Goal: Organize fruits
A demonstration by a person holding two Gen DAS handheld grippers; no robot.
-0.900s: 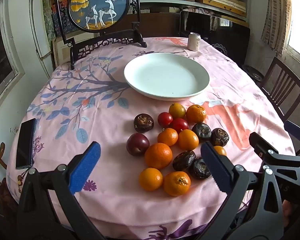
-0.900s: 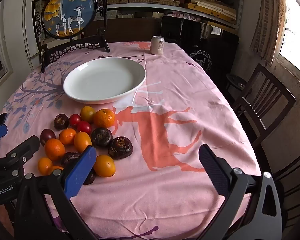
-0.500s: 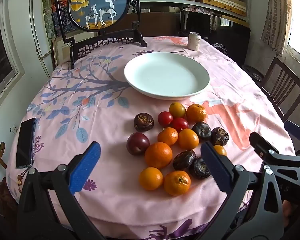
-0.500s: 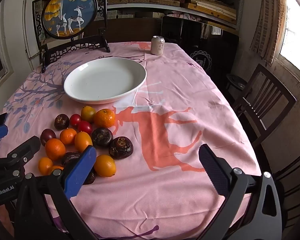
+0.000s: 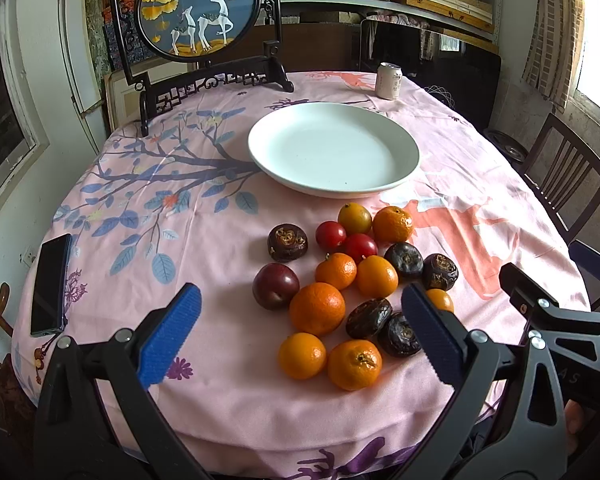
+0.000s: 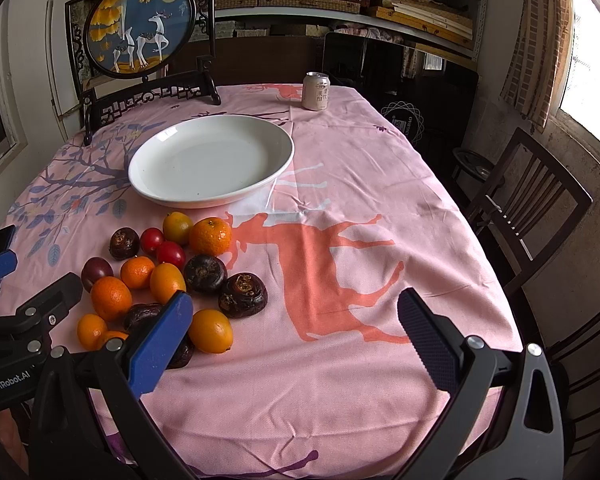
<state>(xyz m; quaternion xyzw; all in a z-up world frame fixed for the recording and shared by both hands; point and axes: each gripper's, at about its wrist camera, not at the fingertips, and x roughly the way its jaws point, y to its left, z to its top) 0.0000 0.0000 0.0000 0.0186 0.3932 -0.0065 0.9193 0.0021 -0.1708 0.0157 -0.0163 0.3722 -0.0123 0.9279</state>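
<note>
A cluster of fruit lies on the pink tablecloth: several oranges such as the biggest orange [image 5: 317,308] [image 6: 111,298], two red tomatoes [image 5: 330,235], a dark plum [image 5: 276,286] and several brown water chestnuts [image 5: 287,242] [image 6: 243,294]. Behind the cluster stands an empty white plate [image 5: 276,172] [image 6: 152,192]. My left gripper [image 5: 300,312] hangs open just in front of the fruit, nothing between its blue pads. To the right of the fruit my right gripper [image 6: 296,320] is also open over bare cloth, its left pad [image 6: 158,340] overlapping the nearest fruit in the picture.
A drink can [image 5: 389,81] [image 6: 316,91] stands at the table's far edge. A framed deer picture on a dark stand [image 5: 199,8] [image 6: 140,28] is at the far left. A black phone [image 5: 50,284] lies at the left edge. A wooden chair [image 6: 532,196] stands right of the table.
</note>
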